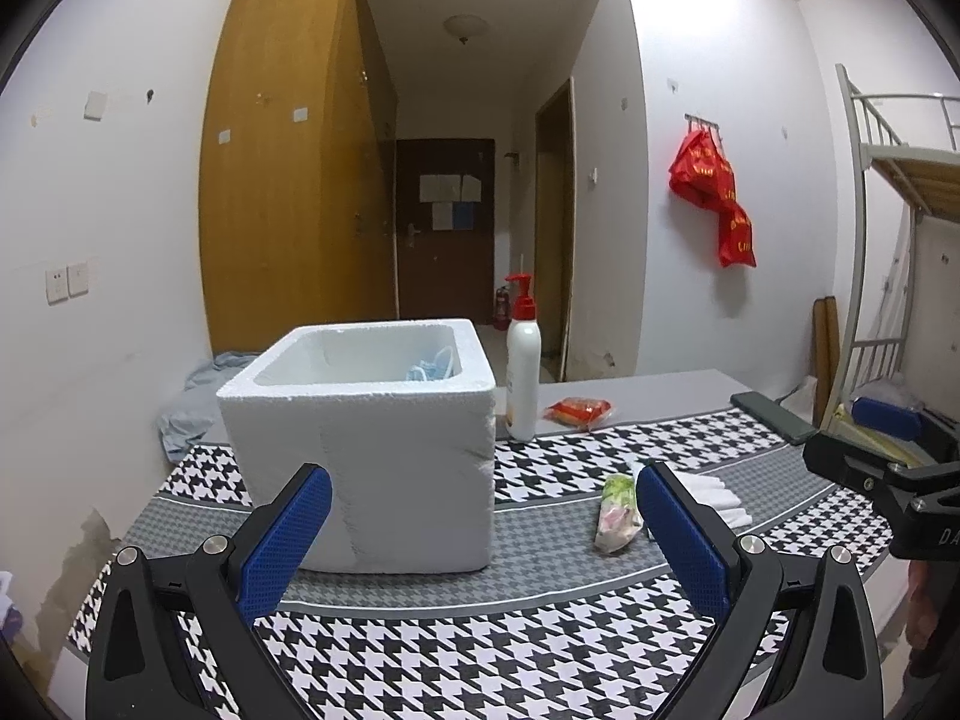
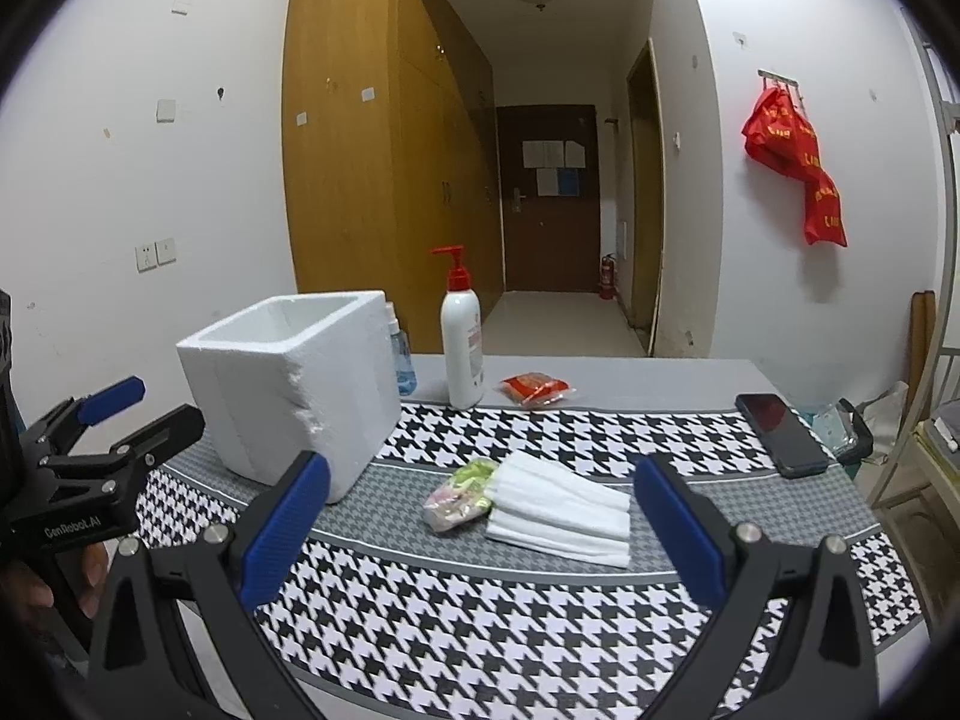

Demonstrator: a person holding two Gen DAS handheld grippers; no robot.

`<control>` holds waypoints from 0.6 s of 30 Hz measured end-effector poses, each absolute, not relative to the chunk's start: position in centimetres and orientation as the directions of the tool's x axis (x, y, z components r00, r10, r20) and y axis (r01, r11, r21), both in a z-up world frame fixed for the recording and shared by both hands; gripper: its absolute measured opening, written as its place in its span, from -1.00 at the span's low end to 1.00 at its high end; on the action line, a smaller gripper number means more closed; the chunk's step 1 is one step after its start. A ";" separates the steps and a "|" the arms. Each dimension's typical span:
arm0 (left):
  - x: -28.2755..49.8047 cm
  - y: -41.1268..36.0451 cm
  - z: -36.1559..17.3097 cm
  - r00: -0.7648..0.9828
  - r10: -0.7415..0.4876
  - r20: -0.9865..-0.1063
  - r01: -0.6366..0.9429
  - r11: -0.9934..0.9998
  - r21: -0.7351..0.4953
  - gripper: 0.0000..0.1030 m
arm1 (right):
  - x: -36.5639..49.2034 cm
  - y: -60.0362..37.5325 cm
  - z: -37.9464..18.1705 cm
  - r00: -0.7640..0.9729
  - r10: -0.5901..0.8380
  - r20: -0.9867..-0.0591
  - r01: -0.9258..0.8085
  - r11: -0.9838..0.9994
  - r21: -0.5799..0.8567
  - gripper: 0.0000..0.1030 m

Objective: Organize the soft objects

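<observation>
A white foam box (image 1: 372,450) stands on the houndstooth cloth, a blue item (image 1: 429,369) inside it; the box also shows in the right wrist view (image 2: 288,384). A folded white cloth stack (image 2: 561,510) lies mid-table beside a green-pink soft packet (image 2: 459,495); the packet (image 1: 618,513) and cloth (image 1: 720,495) show in the left wrist view too. A red packet (image 2: 534,389) lies farther back. My left gripper (image 1: 483,531) is open and empty in front of the box. My right gripper (image 2: 480,531) is open and empty, short of the cloth stack.
A white pump bottle with a red top (image 2: 462,348) and a small blue spray bottle (image 2: 401,360) stand behind the box. A black phone (image 2: 780,433) lies at the right edge of the table (image 2: 630,372). A bunk bed frame (image 1: 888,240) stands at right.
</observation>
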State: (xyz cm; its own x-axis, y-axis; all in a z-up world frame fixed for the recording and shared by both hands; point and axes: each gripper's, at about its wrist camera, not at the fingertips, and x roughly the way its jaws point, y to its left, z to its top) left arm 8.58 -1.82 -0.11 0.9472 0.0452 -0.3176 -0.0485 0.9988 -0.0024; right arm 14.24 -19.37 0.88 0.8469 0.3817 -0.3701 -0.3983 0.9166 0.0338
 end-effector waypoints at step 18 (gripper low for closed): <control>11.9 -5.8 -2.6 0.917 0.070 -0.393 -0.067 0.998 0.021 0.98 | 17.3 -22.1 -1.3 0.797 0.417 -0.438 -0.452 0.891 0.025 0.99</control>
